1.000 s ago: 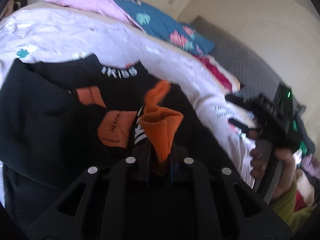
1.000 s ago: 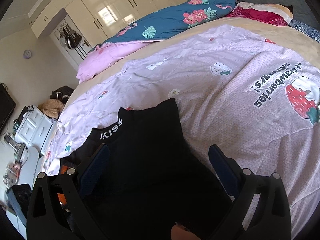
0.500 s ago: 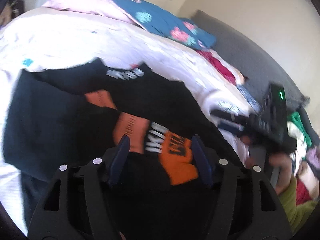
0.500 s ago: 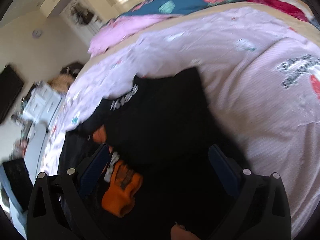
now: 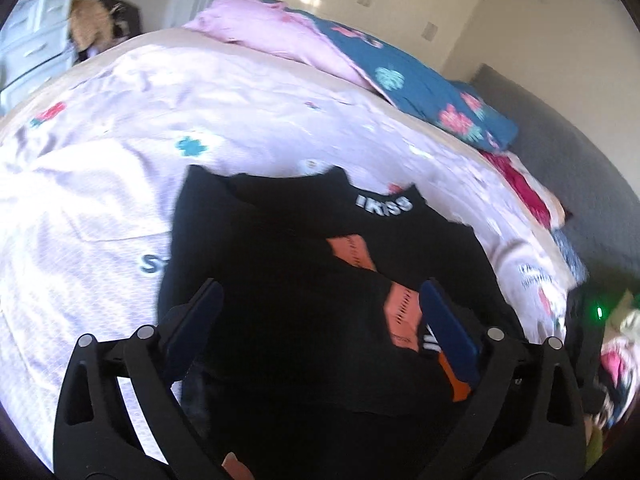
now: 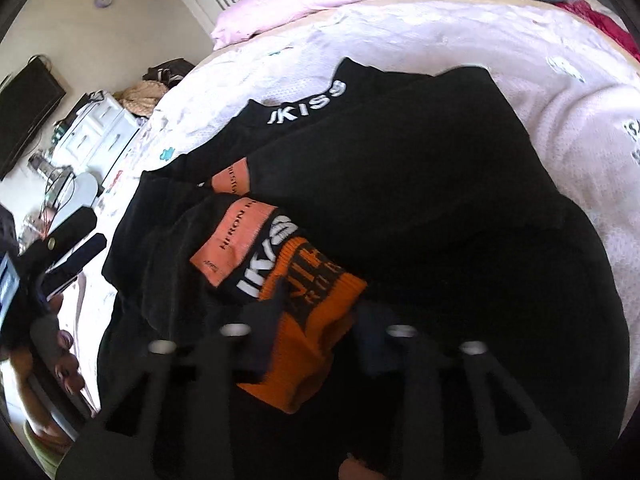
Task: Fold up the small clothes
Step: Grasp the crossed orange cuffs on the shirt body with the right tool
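A: Bedroom setting. Bed (image 5: 248, 120) has a pale pink printed cover, with a pink pillow (image 5: 272, 36) and a blue floral quilt (image 5: 420, 88) at its far end; white wardrobe doors stand behind.

B: Garment position?

A: Black top (image 6: 420, 184) lies on the cover, near edge of the bed. White lettering on the collar (image 6: 308, 106). One sleeve is laid across the body, its orange cuff (image 6: 308, 320) facing up beside an orange label patch (image 6: 236, 240).

B: Left tool (image 5: 320, 316)?

A: Fingers wide apart, nothing between them. It hovers over the left part of the top; the blue pads (image 5: 448, 328) frame black cloth and the label.

B: Right tool (image 6: 316, 328)?

A: Blurred by motion. Fingers are parted on either side of the orange cuff; I cannot tell whether they touch it.

B: Anything else?

A: White drawers (image 6: 96, 128) and a dark screen (image 6: 28, 112) stand by the far wall in the right wrist view.
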